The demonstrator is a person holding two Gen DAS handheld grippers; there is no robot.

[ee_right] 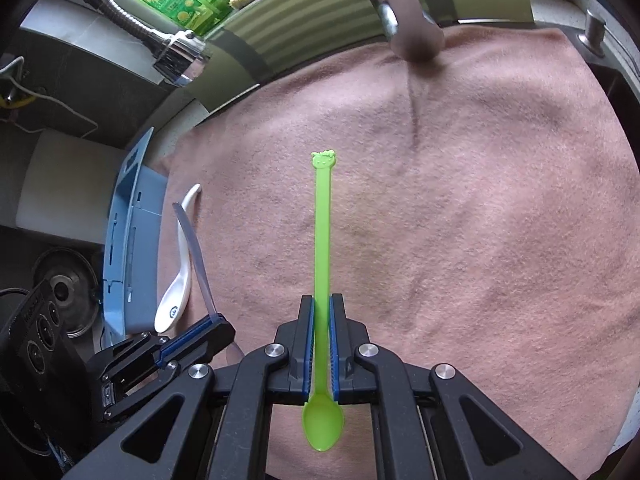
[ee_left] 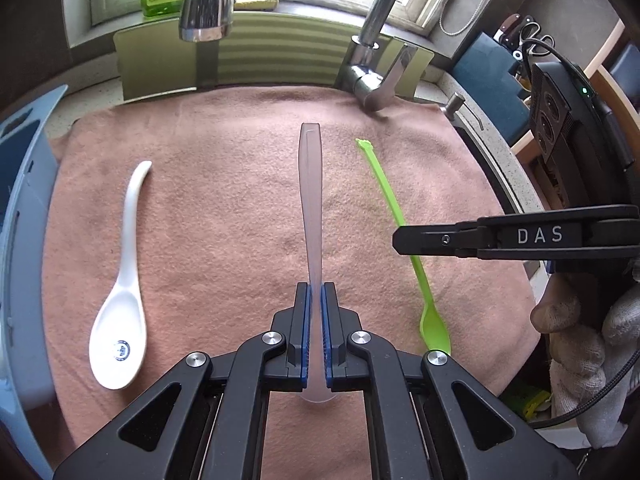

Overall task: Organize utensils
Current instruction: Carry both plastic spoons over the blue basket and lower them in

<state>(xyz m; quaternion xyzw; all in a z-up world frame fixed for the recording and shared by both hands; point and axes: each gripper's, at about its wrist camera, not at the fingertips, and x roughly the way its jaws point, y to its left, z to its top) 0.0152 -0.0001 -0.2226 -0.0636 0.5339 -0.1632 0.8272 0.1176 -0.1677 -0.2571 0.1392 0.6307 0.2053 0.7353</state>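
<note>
The left gripper (ee_left: 316, 332) is closed on the translucent spoon (ee_left: 310, 200) near its bowl, handle pointing away. The right gripper (ee_right: 321, 344) is closed on the green spoon (ee_right: 322, 240) just above its bowl. Both spoons appear gripped but not yet stowed. The white ceramic spoon (ee_left: 120, 300) lies untouched on the pink cloth (ee_left: 220, 200) near its left edge, beside the blue utensil holder (ee_right: 132, 248), judged the destination. At the cloth's far edge, the faucet (ee_left: 372, 76) and spray head (ee_left: 206, 12) overhang, possible obstructions.
</note>
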